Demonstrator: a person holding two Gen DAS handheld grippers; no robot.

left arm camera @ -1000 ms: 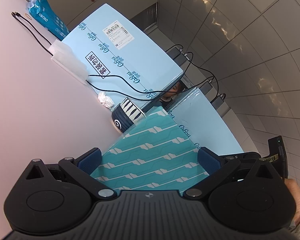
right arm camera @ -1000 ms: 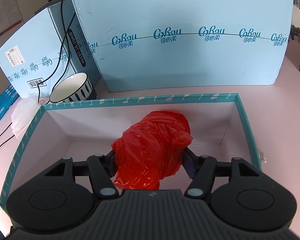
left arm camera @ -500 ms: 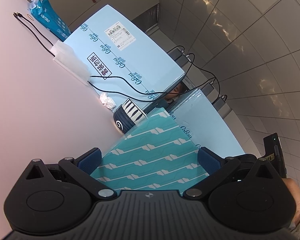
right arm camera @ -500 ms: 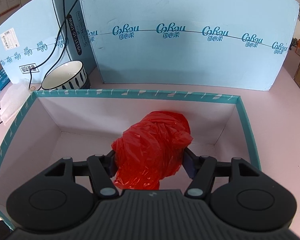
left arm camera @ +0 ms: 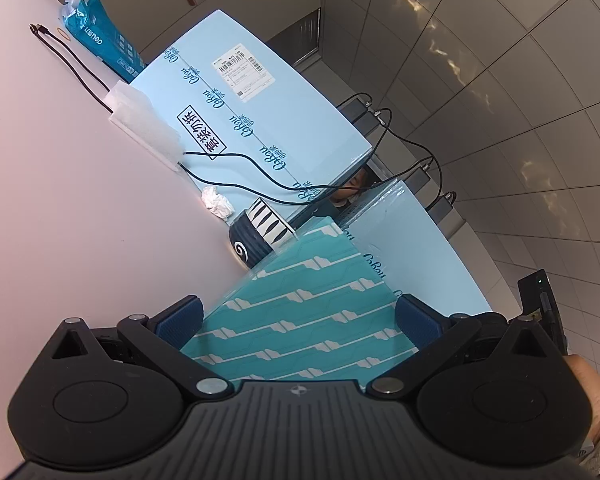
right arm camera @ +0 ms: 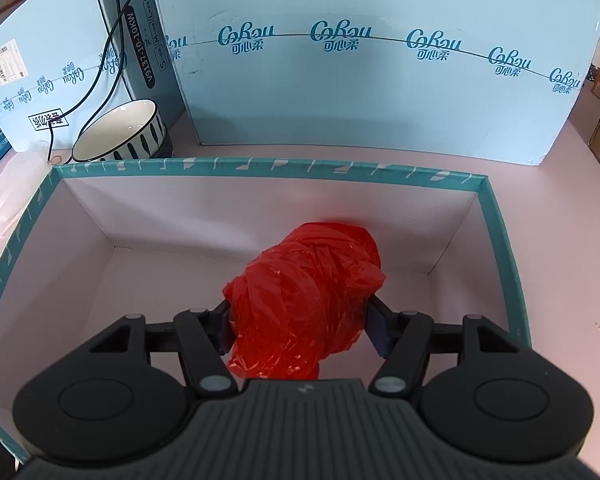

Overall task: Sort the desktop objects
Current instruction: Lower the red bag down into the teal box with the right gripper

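Change since earlier frame: the right gripper [right arm camera: 298, 322] had tipped further down over the teal box [right arm camera: 500, 248]; more of the box floor showed, and the near left wall had come into view.
Right gripper: jaws part-spread, pinching the red plastic bag [right arm camera: 304, 296] on both sides.
Red plastic bag: crumpled, held inside the box opening; its underside was hidden by the gripper body, so contact with the floor could not be told.
Left gripper [left arm camera: 298, 320]: jaws spread wide, one pad at each side of the teal box's [left arm camera: 300, 320] patterned outer wall; whether the pads pressed on it was hard to make out.
Hand [left arm camera: 592, 392]: cut off at the right edge.
Bowl [right arm camera: 120, 132]: striped, just beyond the box's far left corner.
Crumpled tissue [left arm camera: 218, 203]: beside the bowl.
Light blue cartons [right arm camera: 372, 60]: upright behind the box.
Cables [left arm camera: 260, 176]: draped across the cartons.
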